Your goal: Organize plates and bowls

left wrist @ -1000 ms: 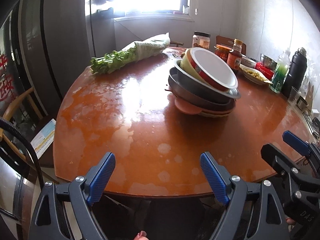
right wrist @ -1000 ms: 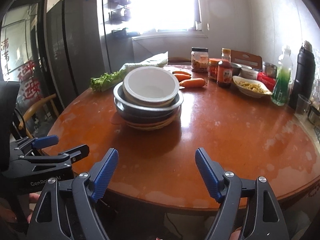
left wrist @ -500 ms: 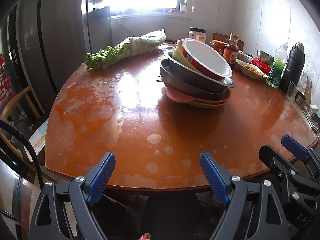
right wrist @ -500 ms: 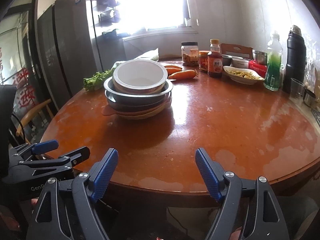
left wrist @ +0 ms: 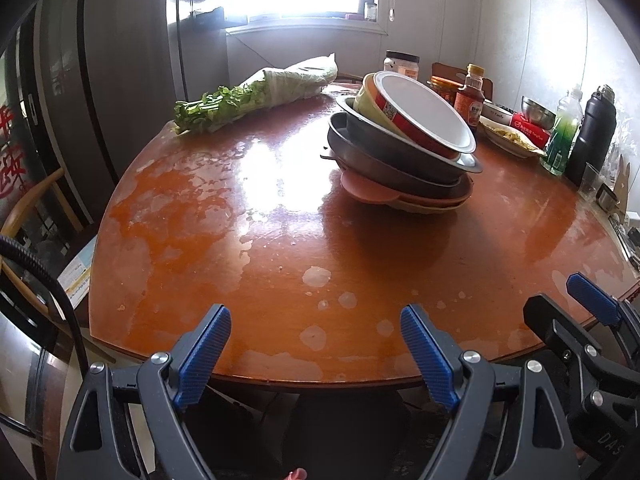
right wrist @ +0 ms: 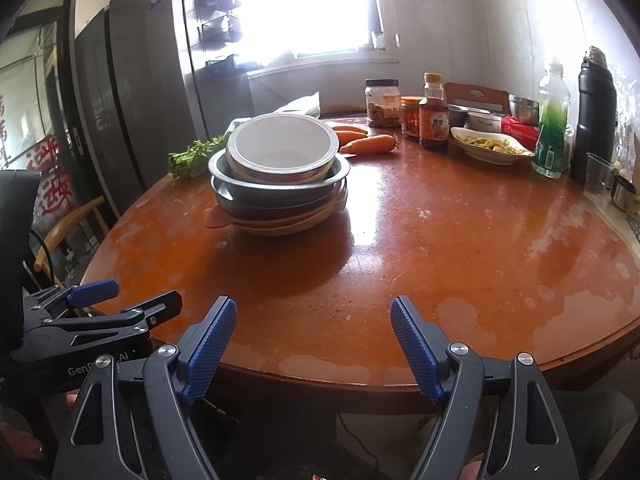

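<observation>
On the round tabletop (right wrist: 460,248), a stack of bowls and plates (right wrist: 280,176) is seen toward the far left side, with a white-lined bowl (right wrist: 284,146) tilted on top. Both the left claw (left wrist: 316,354) and the right claw (right wrist: 312,344) are held wide and empty at the near edge, well apart from the stack. Carrots (right wrist: 370,144) are laid just behind it.
</observation>
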{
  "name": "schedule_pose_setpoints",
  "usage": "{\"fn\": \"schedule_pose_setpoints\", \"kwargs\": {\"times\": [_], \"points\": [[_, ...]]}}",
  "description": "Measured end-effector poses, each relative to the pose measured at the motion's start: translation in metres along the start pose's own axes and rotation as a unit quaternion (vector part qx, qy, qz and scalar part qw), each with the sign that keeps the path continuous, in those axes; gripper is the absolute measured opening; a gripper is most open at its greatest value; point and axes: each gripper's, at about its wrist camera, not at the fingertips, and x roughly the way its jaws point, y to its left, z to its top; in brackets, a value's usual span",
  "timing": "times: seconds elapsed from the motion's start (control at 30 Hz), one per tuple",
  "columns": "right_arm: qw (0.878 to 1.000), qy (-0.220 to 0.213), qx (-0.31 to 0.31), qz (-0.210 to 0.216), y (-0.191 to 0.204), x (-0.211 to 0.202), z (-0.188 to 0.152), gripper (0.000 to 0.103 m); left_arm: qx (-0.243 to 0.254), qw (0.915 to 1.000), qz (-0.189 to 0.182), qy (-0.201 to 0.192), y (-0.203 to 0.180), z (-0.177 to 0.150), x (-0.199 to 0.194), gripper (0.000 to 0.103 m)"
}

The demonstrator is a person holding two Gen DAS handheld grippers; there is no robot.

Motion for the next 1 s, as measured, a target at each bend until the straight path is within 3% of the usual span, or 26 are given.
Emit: {"fn": "schedule_pose_setpoints", "kwargs": {"times": [1.0], "points": [[1.0, 0.008, 0.005, 0.001, -0.0032, 0.0025, -0.0019, 0.081, 0.006, 0.9999, 0.01, 0.004, -0.0026, -0.0006, 0.0019, 0.087]]}}
